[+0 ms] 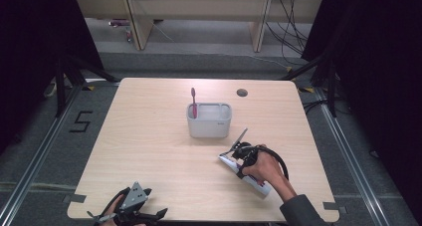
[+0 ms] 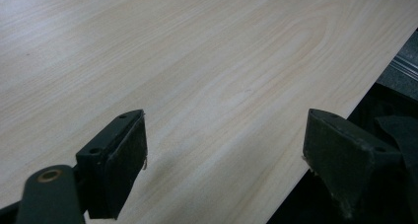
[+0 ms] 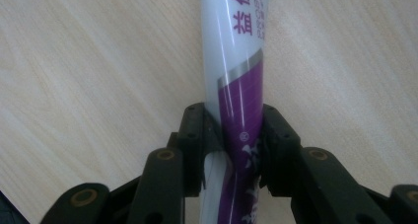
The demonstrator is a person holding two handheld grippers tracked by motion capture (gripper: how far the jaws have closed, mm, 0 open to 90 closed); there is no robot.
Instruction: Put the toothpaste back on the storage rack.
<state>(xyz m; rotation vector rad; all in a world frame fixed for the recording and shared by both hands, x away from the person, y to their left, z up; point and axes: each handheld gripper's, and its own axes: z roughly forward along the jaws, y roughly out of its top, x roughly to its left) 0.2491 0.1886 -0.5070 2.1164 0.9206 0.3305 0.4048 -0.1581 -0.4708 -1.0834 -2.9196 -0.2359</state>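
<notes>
The pale wood-grain rectangular surface [image 1: 149, 151] is carrying all the items, with a small round cable hole [image 1: 242, 92] near its far edge. Near the middle of the surface, a grey rectangular plastic holder [image 1: 209, 126] with two compartments is standing upright and open at the top. A pink toothbrush [image 1: 193, 100] is standing in its left compartment, leaning on the wall so the head stays clear of the rim.

The right compartment is looking free, which suggests it is the likely destination for the white and purple plastic toothpaste tube [image 3: 236, 51]. That tube is lying flat on the surface, near the holder and on the person's right, with its length running diagonally away from the holder.

The right tool [image 3: 231, 150] is clenching the tube across its width; both pads are pressing on the tube's sides and denting it slightly. Gripping across the narrow body, rather than along it, is giving the jaws a firm hold for lifting and tipping the tube upright.

The left tool [image 2: 224, 150] is resting released at the near edge of the surface, jaws spread wide with nothing between them. Its position well apart from the holder is keeping the working area unobstructed.
</notes>
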